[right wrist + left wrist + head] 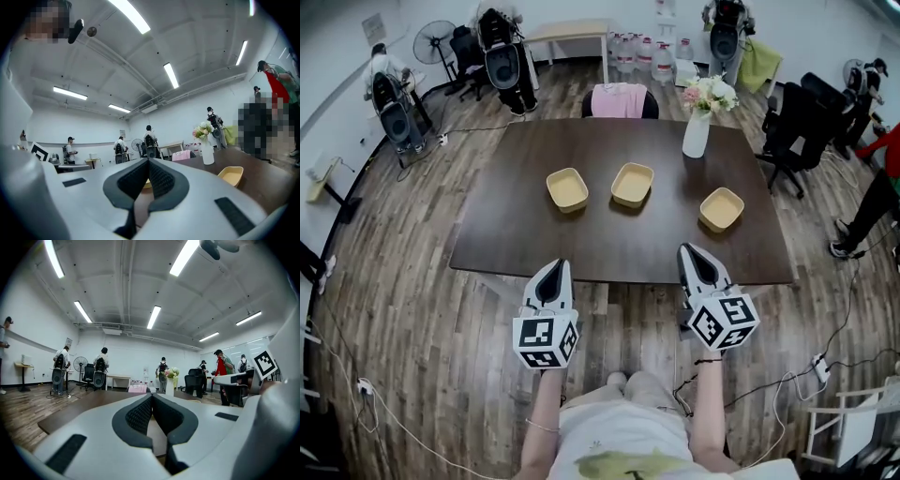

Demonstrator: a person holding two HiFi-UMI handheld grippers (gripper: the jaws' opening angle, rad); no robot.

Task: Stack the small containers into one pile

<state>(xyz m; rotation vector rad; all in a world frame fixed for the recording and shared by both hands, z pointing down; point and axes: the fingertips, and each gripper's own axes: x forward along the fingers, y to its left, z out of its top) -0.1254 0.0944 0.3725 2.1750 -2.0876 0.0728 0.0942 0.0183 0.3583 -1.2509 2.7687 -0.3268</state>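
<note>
Dark wood fills the table (516, 225), where the left container (567, 188), the middle container (633, 184) and, nearer me, the right container (721, 208) sit unstacked in a loose row, well apart and open side up. A white vase (696, 136) of flowers stands beyond them near the far edge. At the near edge I hold my left gripper (556, 270) and right gripper (691, 253) clenched on nothing, short of every container.
</note>
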